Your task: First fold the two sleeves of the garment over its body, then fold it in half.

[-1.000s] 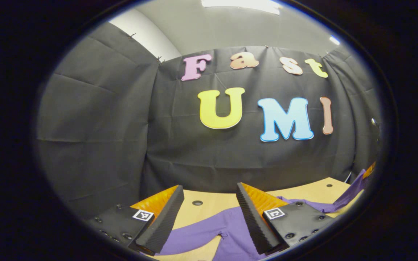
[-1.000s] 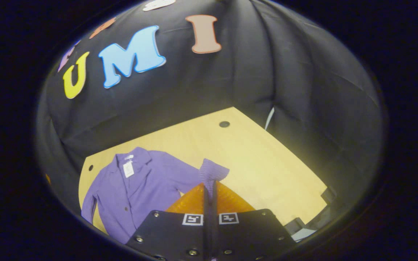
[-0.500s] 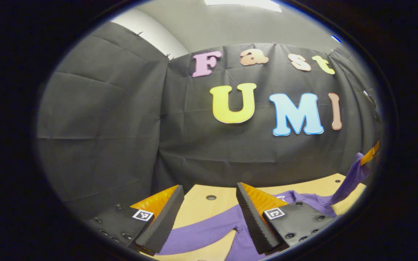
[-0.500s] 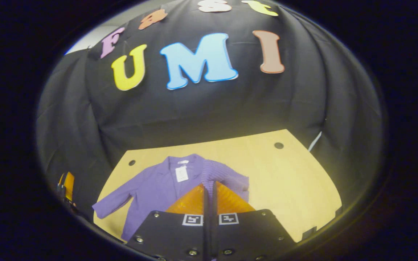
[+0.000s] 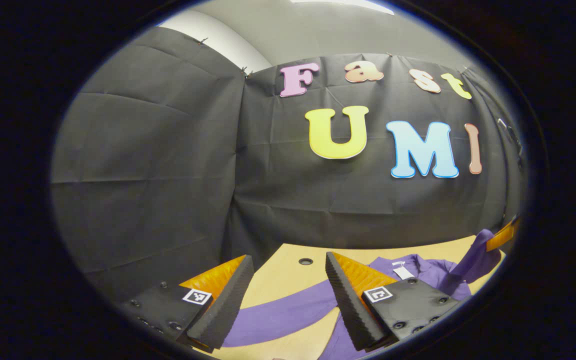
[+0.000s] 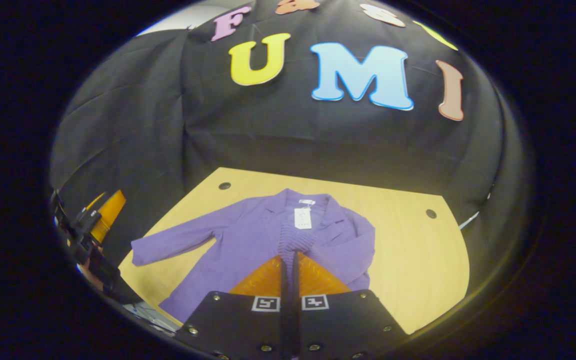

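1 garment (image 6: pixel 248 240), 2 sleeves, 1 table (image 6: pixel 418 270)

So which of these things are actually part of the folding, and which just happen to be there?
Part of the job:
- purple jacket
- its sleeve cuff, pinched in the right gripper
- its other sleeve, flat below the open left gripper

Just there:
- wooden table
- white hang tag at the collar
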The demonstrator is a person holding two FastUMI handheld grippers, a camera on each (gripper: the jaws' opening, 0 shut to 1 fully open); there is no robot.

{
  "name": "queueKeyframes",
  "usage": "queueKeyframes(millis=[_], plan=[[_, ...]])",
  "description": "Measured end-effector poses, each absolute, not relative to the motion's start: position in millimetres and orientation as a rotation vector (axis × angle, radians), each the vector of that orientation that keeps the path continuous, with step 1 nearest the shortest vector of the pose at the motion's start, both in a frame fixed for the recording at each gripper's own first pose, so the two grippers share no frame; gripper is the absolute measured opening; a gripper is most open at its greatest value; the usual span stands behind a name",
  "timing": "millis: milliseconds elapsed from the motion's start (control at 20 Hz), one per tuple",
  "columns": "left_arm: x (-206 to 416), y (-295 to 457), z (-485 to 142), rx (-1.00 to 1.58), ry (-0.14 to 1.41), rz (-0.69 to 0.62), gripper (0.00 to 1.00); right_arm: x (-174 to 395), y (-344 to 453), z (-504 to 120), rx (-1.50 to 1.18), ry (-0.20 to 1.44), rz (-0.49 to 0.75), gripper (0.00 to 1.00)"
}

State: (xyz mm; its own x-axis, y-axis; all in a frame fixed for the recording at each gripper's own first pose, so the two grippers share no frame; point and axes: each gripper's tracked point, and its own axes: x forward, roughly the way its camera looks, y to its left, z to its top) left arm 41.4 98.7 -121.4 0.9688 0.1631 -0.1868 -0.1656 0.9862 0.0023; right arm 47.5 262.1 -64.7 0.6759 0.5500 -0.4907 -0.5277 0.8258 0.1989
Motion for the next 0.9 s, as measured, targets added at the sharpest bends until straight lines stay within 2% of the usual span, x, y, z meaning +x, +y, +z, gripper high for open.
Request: queueKeyframes(millis=[300,700,850,900], plan=[[33.4,102.3,-137.5,-0.013,0.221,0.172,0.94,16.3,315.0,-101.6,0.017,0.615,0.717,0.01],[21.3,114.8,-153.3,-0.02,0.272,0.203,0.94,-2.9,346.6,-147.5,-0.03,0.704,0.771,0.05],[19.6,115.8,-157.3,-0.022,0.284,0.209,0.94,-10.7,349.1,-149.4,-0.036,0.717,0.793,0.13],[19.2,115.7,-158.1,-0.022,0.284,0.21,0.96,-12.1,351.1,-149.6,-0.035,0.72,0.799,0.19]])
